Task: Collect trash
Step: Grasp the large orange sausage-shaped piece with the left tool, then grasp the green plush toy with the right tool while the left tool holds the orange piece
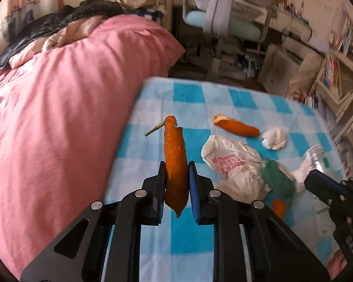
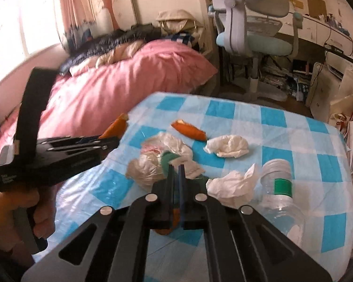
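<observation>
Two claws: left claw (image 1: 176, 176) grips a long orange peel strip (image 1: 175, 164) upright; right claw (image 2: 175, 176) closed on green scrap (image 2: 168, 161).

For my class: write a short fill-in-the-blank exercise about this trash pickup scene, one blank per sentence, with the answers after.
1. The left gripper holds a strip of ____ peel between its jaws.
2. The tablecloth has a blue and white ____ pattern.
3. The plastic bottle wears a ____ label.
4. The quilt on the bed beside the table is ____.

Missing words: orange; checked; green; pink
</observation>
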Demonstrator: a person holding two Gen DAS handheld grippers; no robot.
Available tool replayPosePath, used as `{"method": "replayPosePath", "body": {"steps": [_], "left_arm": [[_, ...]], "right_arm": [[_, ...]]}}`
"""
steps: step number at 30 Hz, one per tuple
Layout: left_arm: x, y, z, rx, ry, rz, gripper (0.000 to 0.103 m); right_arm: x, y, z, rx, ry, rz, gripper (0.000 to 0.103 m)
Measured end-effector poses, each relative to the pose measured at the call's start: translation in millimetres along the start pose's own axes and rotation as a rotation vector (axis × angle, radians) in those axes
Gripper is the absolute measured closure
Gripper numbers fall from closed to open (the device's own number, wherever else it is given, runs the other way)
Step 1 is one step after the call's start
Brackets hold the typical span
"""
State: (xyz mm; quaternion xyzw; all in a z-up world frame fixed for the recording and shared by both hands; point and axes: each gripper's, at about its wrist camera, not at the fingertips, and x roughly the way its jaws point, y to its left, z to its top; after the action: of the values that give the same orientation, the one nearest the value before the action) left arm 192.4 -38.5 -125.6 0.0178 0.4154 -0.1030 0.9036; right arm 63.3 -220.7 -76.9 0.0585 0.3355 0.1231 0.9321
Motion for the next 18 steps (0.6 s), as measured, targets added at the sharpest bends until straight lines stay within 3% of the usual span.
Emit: {"method": "replayPosePath", "body": {"steps": [7,10,12,13,14,18], "left_arm": [[-58.5,-1.1,-28.5,-0.012,-0.041,-0.059,0.087],[-80.2,-2.6,-44.0,-0.008,-0.047,-0.073,0.087],[-89.7,-0.4,-51.4,-0.023,-0.047,-0.079,0.087],[-95.0,1.6,-55.4,-0.038,-0.047,-0.085,0.087],[-99.4,2.9,-58.7,-0.049,-0.047,-0.093,0.087],[-107.1,1.1,-60.7,-0.034,-0.055,-0.106,0.087]], "right_arm": [[-36.5,2.3,-8.6,0.088,-0.04,0.07,0.101],[-35.7,16.3,-10.2,0.008,-0.013,0.007,0.1],[-21.1,23.9,-9.3,-0.06,0.023,-0.052,0.084],[-17.0,22.3,-11.2,-0.066,0.029,-0.062,0.045],[-12.2,22.7,-13.1,-0.083,0.023,-0.078,0.024],[26.6,23.6,-9.8,-0.169,0.056,-0.14,0.027]]}}
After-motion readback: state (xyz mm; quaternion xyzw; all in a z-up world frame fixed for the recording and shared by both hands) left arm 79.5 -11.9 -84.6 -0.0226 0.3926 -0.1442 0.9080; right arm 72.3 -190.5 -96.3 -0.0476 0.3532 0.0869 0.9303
